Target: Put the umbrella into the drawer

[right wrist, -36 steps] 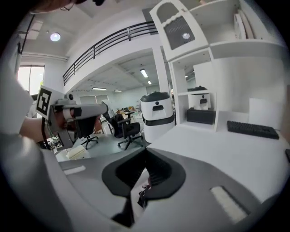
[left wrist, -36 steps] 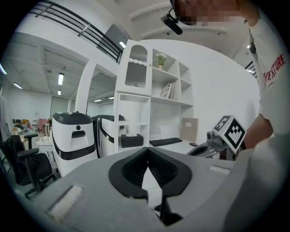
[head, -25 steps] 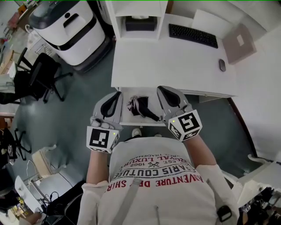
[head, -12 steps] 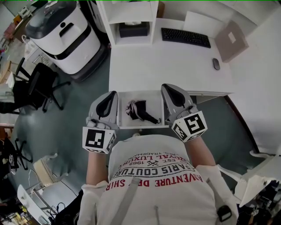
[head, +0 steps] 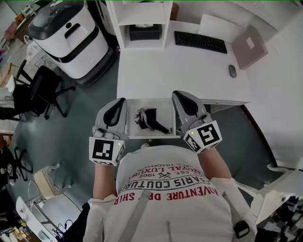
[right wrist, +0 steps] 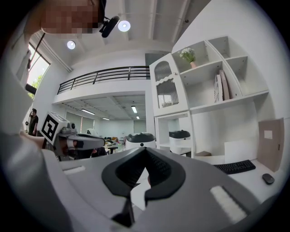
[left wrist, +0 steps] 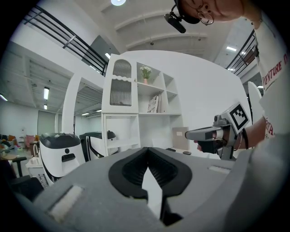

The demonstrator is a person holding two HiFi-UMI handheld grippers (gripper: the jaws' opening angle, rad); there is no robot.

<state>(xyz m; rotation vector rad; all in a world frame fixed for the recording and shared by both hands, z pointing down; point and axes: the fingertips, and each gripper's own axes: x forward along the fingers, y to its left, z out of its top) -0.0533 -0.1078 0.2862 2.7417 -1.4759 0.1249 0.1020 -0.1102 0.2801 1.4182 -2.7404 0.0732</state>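
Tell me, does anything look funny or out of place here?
Only the white desk drawer: it stands pulled open, with the folded black umbrella lying slantwise inside. Nothing looks spilled or broken.

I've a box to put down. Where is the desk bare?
The desk is bare across its wide front, from the shelf unit's foot and the keyboard down to the edge above the drawer, left of the mouse. The drawer is crowded: the umbrella takes most of it.
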